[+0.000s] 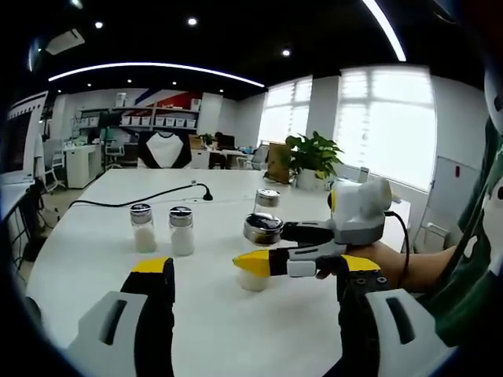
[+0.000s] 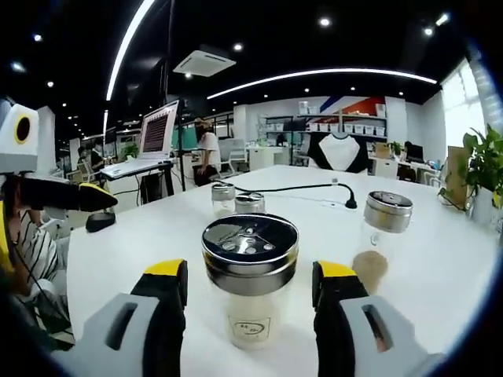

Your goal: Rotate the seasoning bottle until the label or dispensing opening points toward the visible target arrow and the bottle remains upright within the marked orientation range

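**Right hand-held gripper straddling seasoning bottle, not clamped**

Seasoning bottle [image 2: 250,287] stands upright on white surface [image 2: 440,275], between the right hand-held gripper [image 2: 250,287] jaws, which stand apart with gaps either side. Left hand-held gripper [image 1: 250,279] apart, holding nothing, hanging back. Bottle looks like glass: stiff, smooth, probably slippery, light. Best grip low on body under metal shaker lid [image 2: 250,243]. No arrow discernible.

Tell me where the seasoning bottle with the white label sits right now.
In the right gripper view the seasoning bottle stands upright on the white table, low and centre between the right gripper fingers; two small shakers stand behind it.
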